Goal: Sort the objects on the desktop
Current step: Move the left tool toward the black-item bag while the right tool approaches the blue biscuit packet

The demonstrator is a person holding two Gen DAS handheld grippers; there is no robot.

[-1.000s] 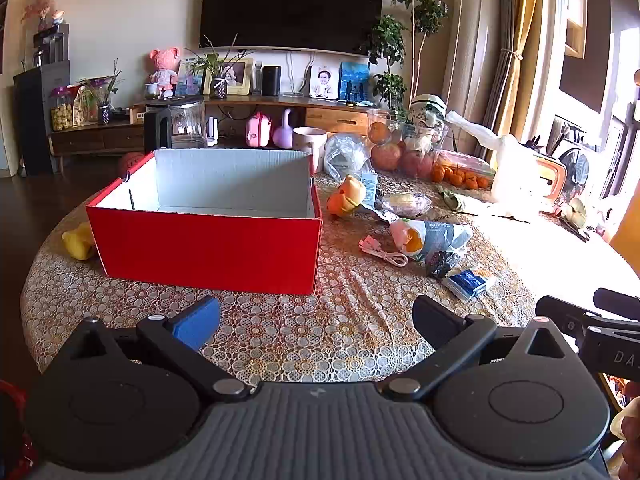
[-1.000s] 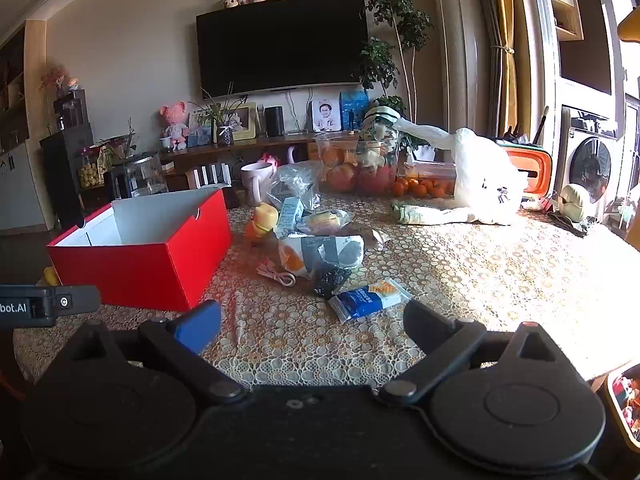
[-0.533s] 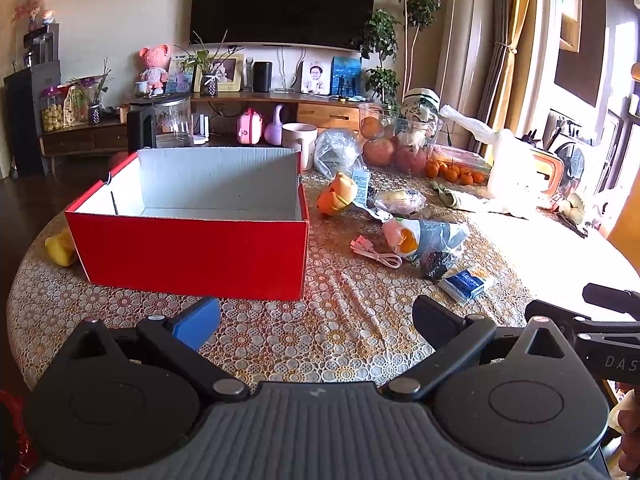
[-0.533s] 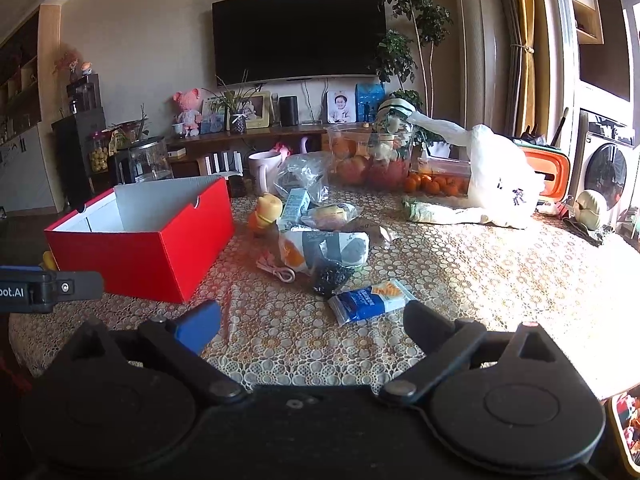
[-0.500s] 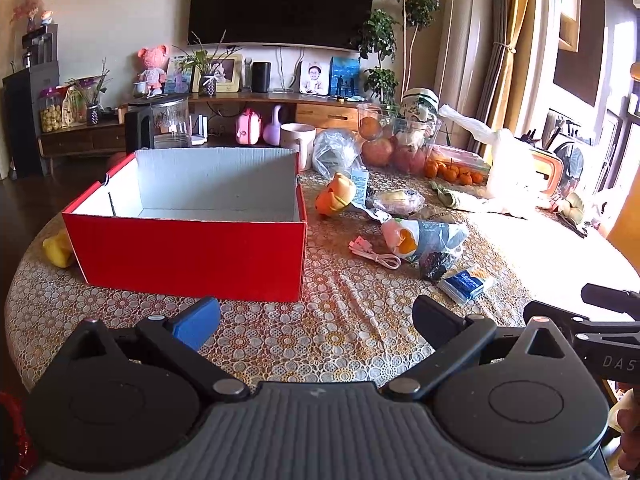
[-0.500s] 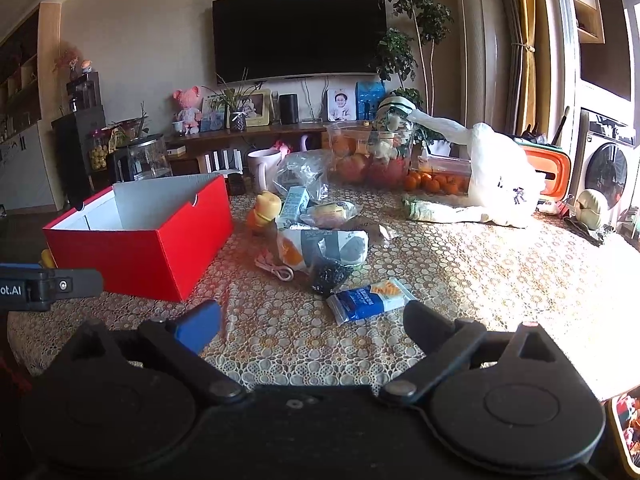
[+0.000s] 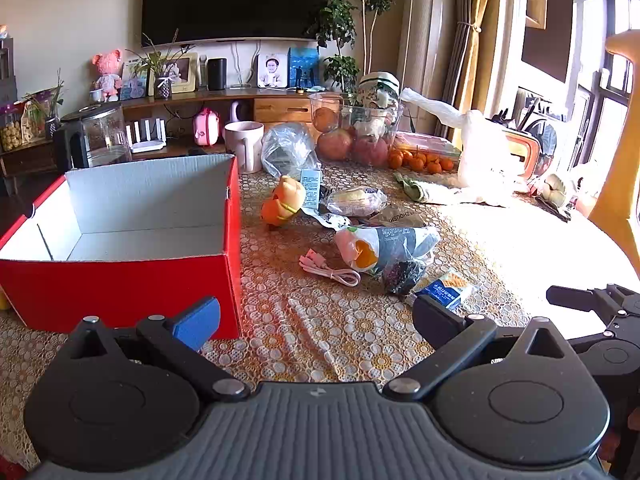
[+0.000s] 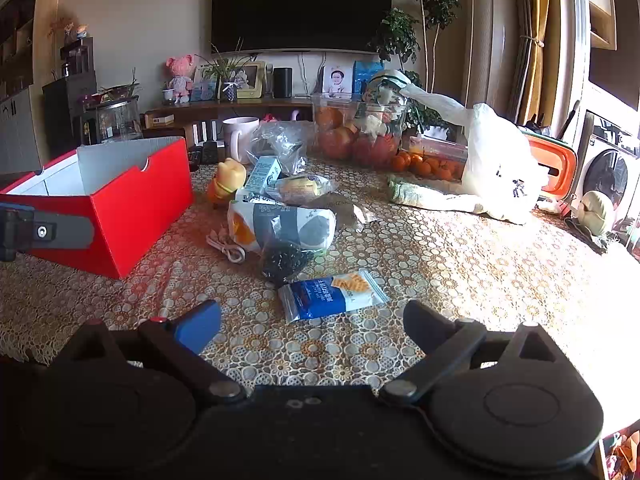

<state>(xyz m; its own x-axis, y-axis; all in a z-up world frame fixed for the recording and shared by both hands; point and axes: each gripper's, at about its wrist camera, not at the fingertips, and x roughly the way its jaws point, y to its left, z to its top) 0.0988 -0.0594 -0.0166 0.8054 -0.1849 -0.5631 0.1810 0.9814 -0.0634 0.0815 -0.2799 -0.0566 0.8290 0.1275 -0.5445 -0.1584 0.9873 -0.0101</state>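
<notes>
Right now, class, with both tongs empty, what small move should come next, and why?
Probably ease the right tongs forward and down onto the blue cracker packet: it lies nearest, just ahead of their open tips, and the red box looks empty.

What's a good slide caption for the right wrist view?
Open right gripper hovers before a blue cracker packet beside the red box.

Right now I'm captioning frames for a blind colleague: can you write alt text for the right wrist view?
The open right gripper hovers empty over a lace-covered table, just short of a blue snack packet. Further back lie more wrapped snacks, a pink cable and a duck toy, with an open red box at left.
</notes>
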